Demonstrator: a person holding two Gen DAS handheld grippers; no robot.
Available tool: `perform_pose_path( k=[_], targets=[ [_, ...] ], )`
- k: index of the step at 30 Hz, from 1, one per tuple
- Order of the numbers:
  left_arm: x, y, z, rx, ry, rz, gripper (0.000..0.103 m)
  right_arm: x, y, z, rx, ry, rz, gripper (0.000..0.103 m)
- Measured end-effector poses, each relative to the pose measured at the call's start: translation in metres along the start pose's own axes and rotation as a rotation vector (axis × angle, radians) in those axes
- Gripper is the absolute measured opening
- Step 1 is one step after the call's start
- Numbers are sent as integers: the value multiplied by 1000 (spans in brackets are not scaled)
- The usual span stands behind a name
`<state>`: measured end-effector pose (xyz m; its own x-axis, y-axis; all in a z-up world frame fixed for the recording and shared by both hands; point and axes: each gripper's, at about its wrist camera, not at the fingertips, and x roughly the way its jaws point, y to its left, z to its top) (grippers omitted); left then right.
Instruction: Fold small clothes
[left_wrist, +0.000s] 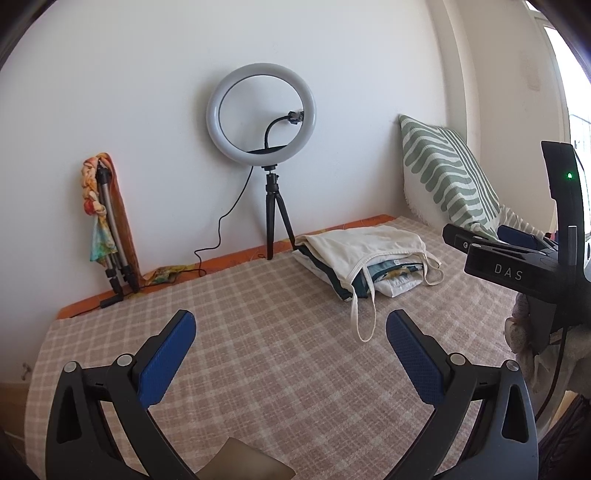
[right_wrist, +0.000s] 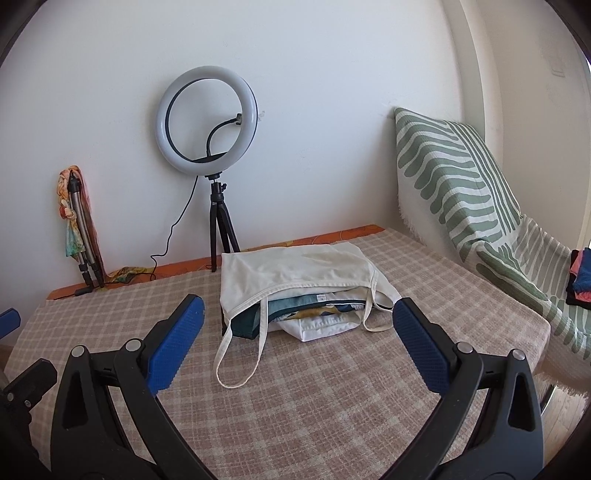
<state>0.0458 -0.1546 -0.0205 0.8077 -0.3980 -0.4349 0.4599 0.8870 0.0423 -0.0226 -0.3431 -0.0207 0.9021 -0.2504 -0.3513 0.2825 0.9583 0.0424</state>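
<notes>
Bed (right_wrist: 332, 424): checked pink-and-cream cover under both of your grippers; an orange edge runs along the wall.
Pillow (right_wrist: 454, 184): green-and-white stripes, leaning in the right corner.
Ring light (right_wrist: 206, 120): upright on a black tripod at the wall, behind the clothes.
Folded tripod (right_wrist: 83, 236): leaning on the wall at far left, a patterned cloth draped on it.
Pile (right_wrist: 295, 288): stacked clothes near the middle of the bed, before your right gripper; long axis left to right.
Top (right_wrist: 291, 269): cream, uppermost on the pile; neckline faces you, its straps trailing toward you onto the cover.
Left gripper (left_wrist: 291, 325): your jaws are spread wide, nothing between them, above bare cover left of the pile.
Right gripper (right_wrist: 299, 317): your jaws are spread wide, holding nothing, the pile's near edge between the tips.
</notes>
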Motion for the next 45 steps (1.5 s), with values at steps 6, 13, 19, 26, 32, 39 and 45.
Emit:
perform_pose_path(
  k=[6, 13, 19, 26, 32, 39, 45],
  targets=[
    [-1, 0, 0, 2, -3, 5, 103, -3, -1, 1, 7, -13, -7, 103],
    [-1, -2, 0, 3, -2, -4, 103, -3, -1, 1, 6, -11, -9, 103],
    [-2, -2, 0, -1, -1, -6, 103, -4, 0, 0, 7, -9, -11, 103],
    [-2, -2, 0, 0, 0, -4, 103, -5, 0, 0, 9, -9, -10, 103],
    [-3, -2, 0, -12, 3, -12, 103, -2, 2, 0, 3, -6, 6, 103],
    [-3, -4, -3, -5, 4, -17, 103, -2, 2, 0, 2, -4, 13, 103],
    [-3, -5, -2, -2, 6, -20, 103, -2, 2, 0, 0, -3, 16, 103]
  ],
)
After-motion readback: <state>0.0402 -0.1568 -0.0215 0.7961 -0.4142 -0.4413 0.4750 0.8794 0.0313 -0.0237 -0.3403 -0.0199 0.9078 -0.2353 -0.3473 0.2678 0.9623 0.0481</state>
